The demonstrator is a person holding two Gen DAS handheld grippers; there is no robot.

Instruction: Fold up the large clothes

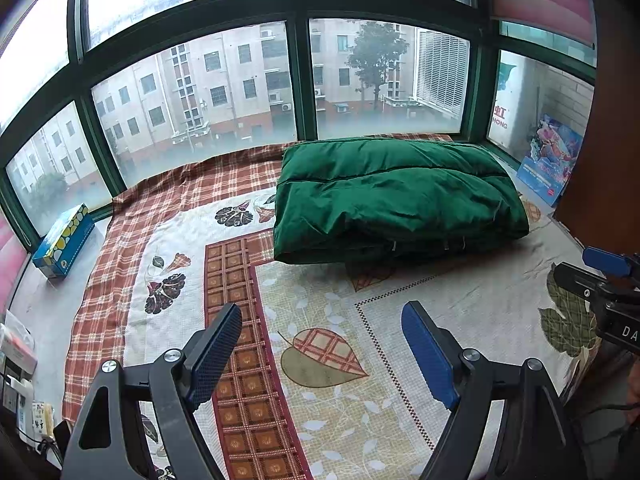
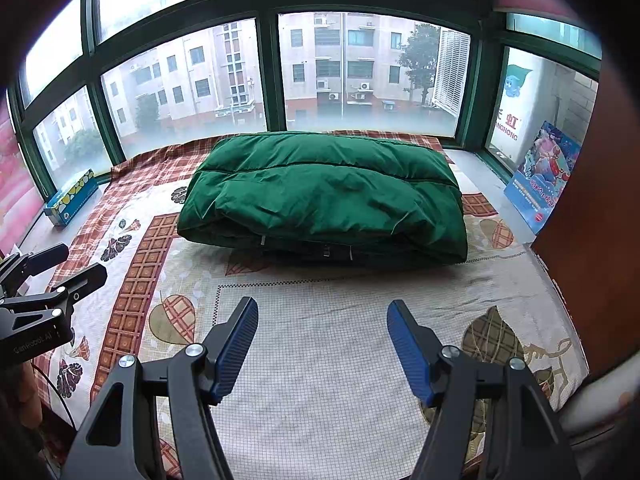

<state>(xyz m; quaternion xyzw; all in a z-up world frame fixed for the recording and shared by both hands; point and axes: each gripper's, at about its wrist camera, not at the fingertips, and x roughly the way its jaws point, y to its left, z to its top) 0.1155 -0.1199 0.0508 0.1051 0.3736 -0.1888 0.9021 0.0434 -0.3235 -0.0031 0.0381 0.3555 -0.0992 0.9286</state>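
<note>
Green padded coat (image 2: 324, 196) lies folded on the patterned bedspread (image 2: 320, 360) by the window. Left gripper (image 1: 320, 360) and right gripper (image 2: 322, 346): both spread wide, holding nothing, well short of it.

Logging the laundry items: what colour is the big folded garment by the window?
Plain dark green garment, no pattern; the right wrist view shows it best.

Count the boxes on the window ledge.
2. A blue tissue box lies at the ledge's left end; a blue picture box leans upright at the right end. Others may sit outside the frame.
</note>
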